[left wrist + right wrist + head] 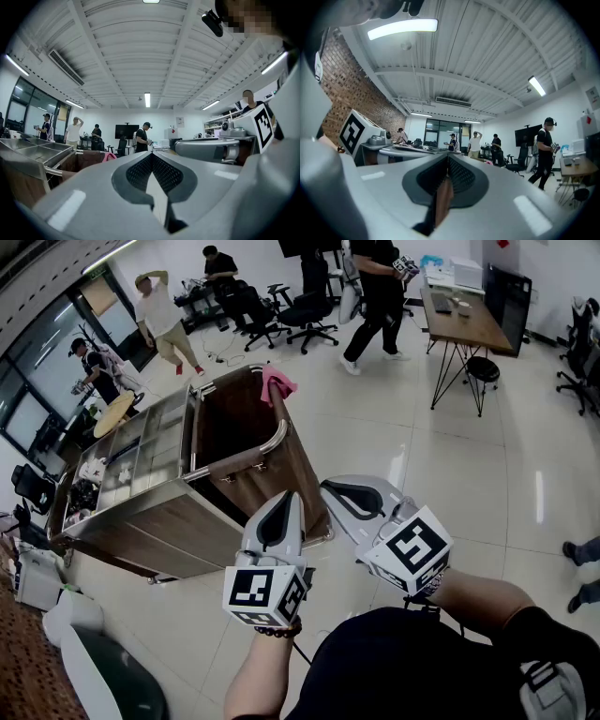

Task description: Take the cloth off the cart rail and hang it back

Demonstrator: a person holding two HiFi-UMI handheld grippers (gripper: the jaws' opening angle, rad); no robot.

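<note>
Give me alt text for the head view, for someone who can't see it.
Seen from above, a person holds the left gripper and right gripper, both shut and empty, in front of a steel and wood cart. A pink cloth hangs at the far end of its rail. People, chairs and a desk stand beyond.

Two hand-held grippers (289,497) (326,487), one cart (169,531), one pink cloth (277,382), one wooden desk (469,322)

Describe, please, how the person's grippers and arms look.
Both the left gripper and right gripper are pale grey shells with dark ribbed pads inside the tongs and a white cube of black square markers. The person wears a dark top and a beaded bracelet.
</note>
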